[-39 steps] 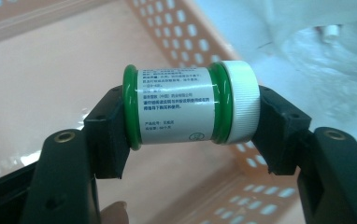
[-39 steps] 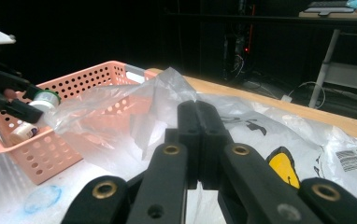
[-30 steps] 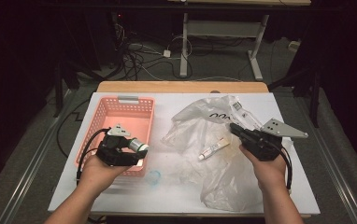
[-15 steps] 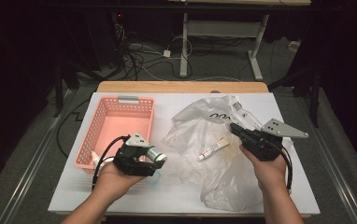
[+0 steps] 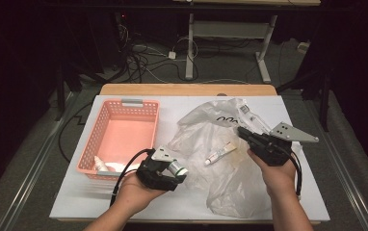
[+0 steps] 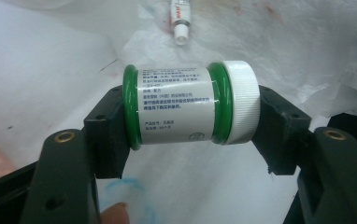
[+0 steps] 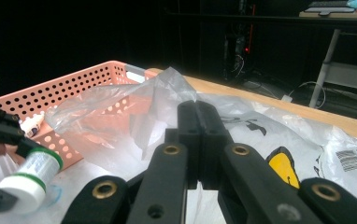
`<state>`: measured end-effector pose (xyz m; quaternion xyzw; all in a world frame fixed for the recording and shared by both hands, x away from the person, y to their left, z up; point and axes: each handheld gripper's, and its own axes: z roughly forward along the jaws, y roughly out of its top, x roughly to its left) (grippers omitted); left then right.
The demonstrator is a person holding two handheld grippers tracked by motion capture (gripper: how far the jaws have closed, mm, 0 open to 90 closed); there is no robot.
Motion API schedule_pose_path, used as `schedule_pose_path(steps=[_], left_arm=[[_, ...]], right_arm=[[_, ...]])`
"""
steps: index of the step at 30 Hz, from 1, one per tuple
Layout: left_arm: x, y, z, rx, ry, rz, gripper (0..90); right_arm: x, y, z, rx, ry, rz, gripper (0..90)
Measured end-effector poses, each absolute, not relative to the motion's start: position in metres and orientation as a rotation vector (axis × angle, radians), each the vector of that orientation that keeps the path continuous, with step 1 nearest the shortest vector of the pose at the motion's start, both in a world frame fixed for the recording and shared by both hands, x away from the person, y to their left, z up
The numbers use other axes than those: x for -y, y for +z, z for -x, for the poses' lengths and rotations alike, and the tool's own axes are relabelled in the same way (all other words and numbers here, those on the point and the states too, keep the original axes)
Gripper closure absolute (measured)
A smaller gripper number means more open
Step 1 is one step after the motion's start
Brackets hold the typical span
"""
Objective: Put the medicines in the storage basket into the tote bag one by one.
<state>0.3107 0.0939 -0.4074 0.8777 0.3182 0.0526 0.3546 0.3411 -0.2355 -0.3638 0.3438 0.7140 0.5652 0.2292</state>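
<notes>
High view, count: one pink basket, one clear plastic bag, one small tube lying on the bag, one bottle, two hand-held grippers.
High view, left gripper: just in front of the basket's near right corner, above the white table, with the bottle pinched crosswise at its tip, beside the bag's left edge.
High view, right gripper: over the bag's far right part, well apart from the bottle.
Left gripper view, bottle: one, white-labelled with green rims and a white ribbed cap, lying sideways; one pad presses its base, the other its cap.
Left gripper view, tube: one, on the bag beyond the bottle.
Right gripper view, right gripper: jaws pressed together on a fold of the plastic bag.
Right gripper view, bottle: at lower left, held by the other gripper, in front of the basket.
</notes>
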Motion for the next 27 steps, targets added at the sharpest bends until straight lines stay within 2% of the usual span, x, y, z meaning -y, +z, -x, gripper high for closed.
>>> schedule_pose_path(steps=[27], left_arm=[[-0.028,-0.426,-0.331,-0.745,0.091,-2.218,35.4]], right_arm=[[0.234,-0.365,-0.342,-1.975,1.553,-0.943,90.0]])
